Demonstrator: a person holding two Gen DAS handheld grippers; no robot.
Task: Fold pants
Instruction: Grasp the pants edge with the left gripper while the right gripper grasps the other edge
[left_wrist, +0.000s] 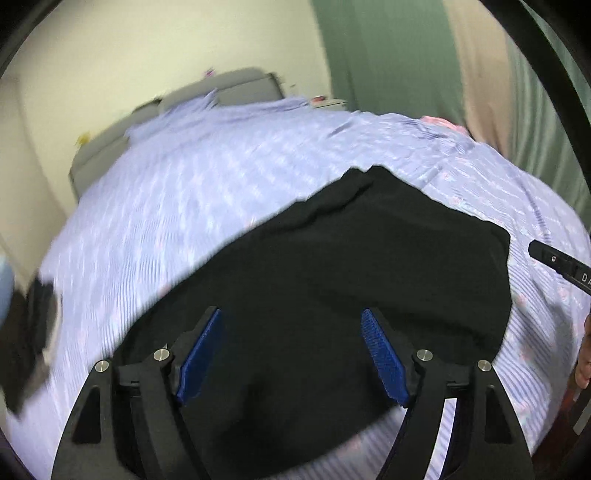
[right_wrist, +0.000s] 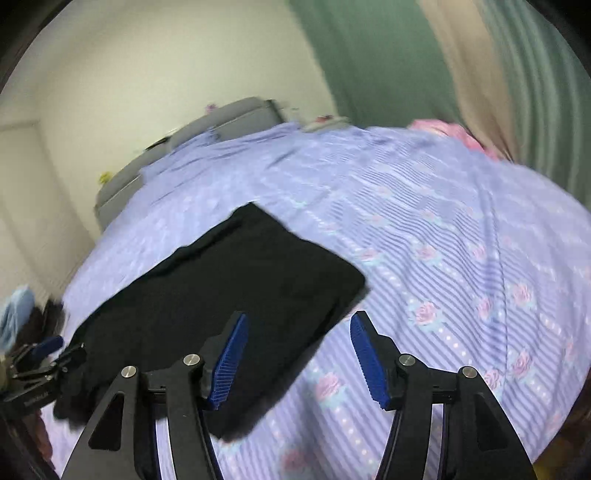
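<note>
The left gripper (left_wrist: 291, 350) hovered with its blue-padded fingers (left_wrist: 201, 356) spread wide apart and nothing between them, above the near part of the black pants (left_wrist: 332, 280). The pants lay flat in a folded, roughly rectangular shape on the lilac striped bedsheet (left_wrist: 166, 206), close to the near edge of the bed, with some wrinkling along their far edge. In the right wrist view the same pants (right_wrist: 236, 291) stretched from the bed's near left edge toward its middle, one squared corner pointing right. The left gripper (right_wrist: 40, 369) showed there at the far left, at the near left end of the pants, though blur hid whether it touched the cloth. The right gripper (right_wrist: 297, 360) stood further right, its fingers (right_wrist: 369, 365) also well apart and holding nothing; its left finger hung over the right border of the pants and its right finger over bare sheet (right_wrist: 443, 258) printed with roses. Part of the right gripper (left_wrist: 557, 264) reached in from the right rim of the left wrist view. At the far edge of the bed stood a grey headboard (right_wrist: 221, 122), and a pink cloth (right_wrist: 450, 134) lay near the far right corner, before green curtains (right_wrist: 388, 62). Both views were smeared by motion.
</note>
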